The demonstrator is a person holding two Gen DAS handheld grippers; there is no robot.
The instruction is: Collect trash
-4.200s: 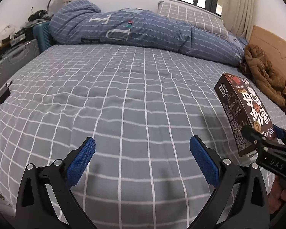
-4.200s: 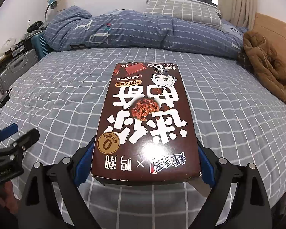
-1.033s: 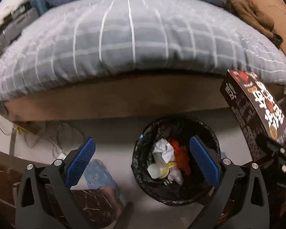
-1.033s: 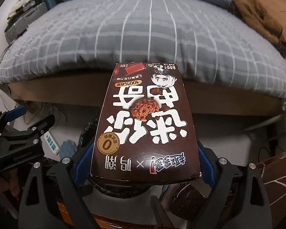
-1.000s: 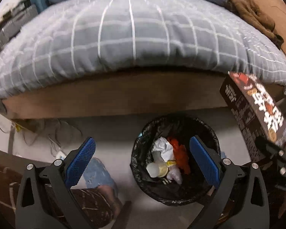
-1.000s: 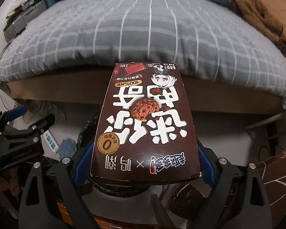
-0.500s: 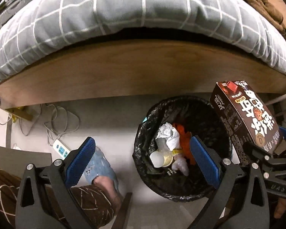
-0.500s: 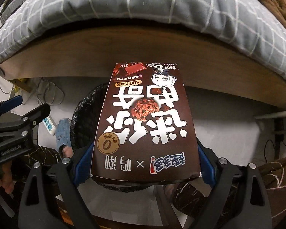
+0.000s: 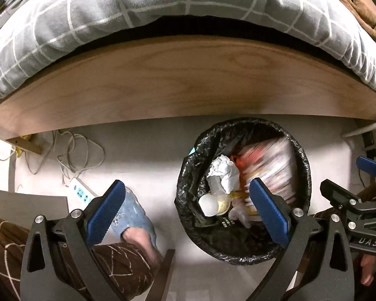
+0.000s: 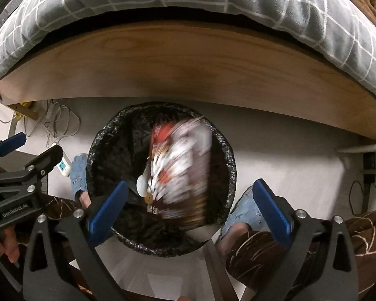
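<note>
With the right gripper jaws just spread wide and empty, the blurred box is dropping into the bin; hold above until it settles, left gripper jaws wide, idle.

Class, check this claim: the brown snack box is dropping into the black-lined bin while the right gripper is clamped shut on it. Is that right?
Not quite. The right gripper is open, its jaws having just opened, and nothing is between them. The blurred brown snack box is dropping free into the black-lined bin, as the right wrist view shows.
</note>
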